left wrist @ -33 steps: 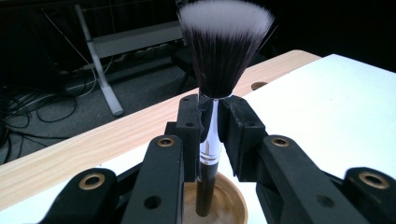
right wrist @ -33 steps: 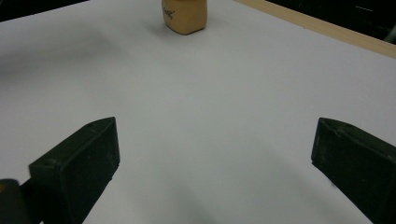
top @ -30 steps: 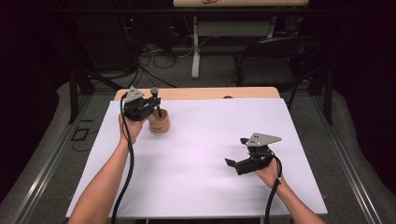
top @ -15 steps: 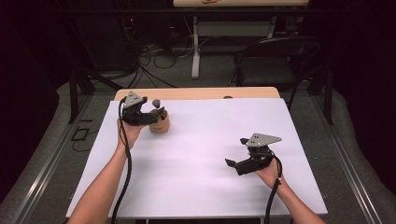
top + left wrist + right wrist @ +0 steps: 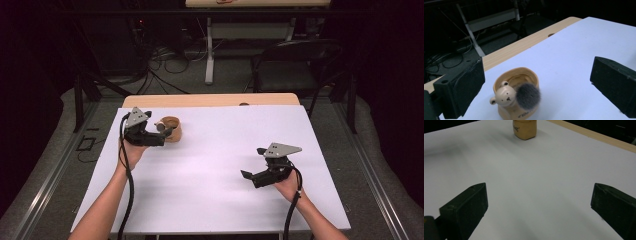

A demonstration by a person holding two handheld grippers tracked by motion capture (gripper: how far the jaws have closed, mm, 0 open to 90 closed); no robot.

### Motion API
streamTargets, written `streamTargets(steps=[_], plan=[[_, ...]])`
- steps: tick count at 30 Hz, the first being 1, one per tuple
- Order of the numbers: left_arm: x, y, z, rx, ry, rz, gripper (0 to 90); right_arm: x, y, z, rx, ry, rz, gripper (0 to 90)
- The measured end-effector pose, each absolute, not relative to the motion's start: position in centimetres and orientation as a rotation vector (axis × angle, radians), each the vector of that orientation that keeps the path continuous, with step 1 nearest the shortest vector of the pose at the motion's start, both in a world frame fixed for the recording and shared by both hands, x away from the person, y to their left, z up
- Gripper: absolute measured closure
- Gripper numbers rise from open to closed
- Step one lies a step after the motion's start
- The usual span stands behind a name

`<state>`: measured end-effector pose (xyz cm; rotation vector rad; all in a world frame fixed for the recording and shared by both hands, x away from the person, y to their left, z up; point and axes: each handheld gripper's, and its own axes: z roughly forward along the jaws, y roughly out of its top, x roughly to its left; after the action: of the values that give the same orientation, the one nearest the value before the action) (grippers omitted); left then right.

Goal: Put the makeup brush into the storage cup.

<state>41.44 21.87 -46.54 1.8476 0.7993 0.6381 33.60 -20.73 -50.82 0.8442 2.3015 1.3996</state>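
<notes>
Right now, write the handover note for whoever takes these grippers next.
Left gripper: jaws have just been opening, now wide, nothing gripped. The tan holder stands upright just ahead of them near the far left of the white table cover, with the bear-headed brush resting in it, bristles up.
Right gripper: open, empty, over bare cover on the near right.
Done: brush appears placed in the holder and released.
Left: back the left gripper away without tipping the holder.
</notes>
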Motion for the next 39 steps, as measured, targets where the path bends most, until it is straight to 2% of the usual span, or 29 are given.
streamTargets(steps=[13,39], plan=[[38.4,22.6,-47.4,1.843,0.799,0.635,0.0,33.8,-20.8,-50.5,0.836,2.271,1.447,0.0],[33.8,22.5,-48.6,1.903,0.696,0.520,0.0,32.6,-22.0,-48.9,0.797,2.215,1.524,0.0]])
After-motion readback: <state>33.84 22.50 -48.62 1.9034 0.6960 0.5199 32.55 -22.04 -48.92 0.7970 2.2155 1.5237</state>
